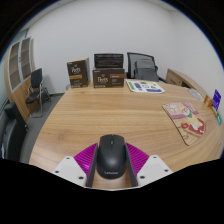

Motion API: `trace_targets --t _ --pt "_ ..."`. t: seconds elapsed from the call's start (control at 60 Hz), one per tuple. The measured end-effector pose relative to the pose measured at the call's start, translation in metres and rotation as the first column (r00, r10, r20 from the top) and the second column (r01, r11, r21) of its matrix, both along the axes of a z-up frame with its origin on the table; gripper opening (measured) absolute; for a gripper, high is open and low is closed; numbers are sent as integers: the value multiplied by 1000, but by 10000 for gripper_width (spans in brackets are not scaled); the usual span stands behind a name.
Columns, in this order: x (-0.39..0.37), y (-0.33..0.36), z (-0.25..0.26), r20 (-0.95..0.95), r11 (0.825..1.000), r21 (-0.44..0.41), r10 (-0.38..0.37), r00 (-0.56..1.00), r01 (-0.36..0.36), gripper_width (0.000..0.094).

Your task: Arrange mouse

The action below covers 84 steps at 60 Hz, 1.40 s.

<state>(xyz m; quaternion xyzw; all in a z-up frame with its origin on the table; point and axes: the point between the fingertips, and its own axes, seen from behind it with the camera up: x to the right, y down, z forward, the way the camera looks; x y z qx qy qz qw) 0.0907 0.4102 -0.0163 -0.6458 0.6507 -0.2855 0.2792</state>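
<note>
A black computer mouse [110, 160] with a scroll wheel lies lengthwise between my two fingers, its nose pointing away from me. My gripper [111, 150] is shut on the mouse, and the magenta pads [88, 157] press against its left and right sides. The rear of the mouse is hidden behind the gripper body. Beneath and ahead spreads the wooden table [100, 115]. A colourful patterned mouse mat [190, 120] lies on the table, ahead and to the right of the fingers.
Brown boxes [78, 73] and a dark box [108, 68] stand at the table's far edge. Papers [146, 87] lie beside them. An office chair [143, 65] stands behind the table, another chair [36, 90] at the left. A blue object [216, 98] sits far right.
</note>
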Motion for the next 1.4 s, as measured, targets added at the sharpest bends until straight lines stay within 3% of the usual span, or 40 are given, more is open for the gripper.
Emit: trace_targets --t 0.167,0.433,0.6,0.85,1.0,1.217,1.4 --pt "-1 0 -2 -19 1000 10 -13 1000 13 441" --pt "-2 4 0 -31 999 -2 44 999 -44 292" --pt "-8 6 7 -30 999 3 49 998 -49 282" --pt "34 -64 127 114 999 44 -12 993 7 284" --pt "76 -182 171 189 993 -37 -106 976 114 283" --pt "100 -320 116 124 965 -105 -229 966 242 282" --pt "101 -351 35 26 965 -41 -259 966 260 280"
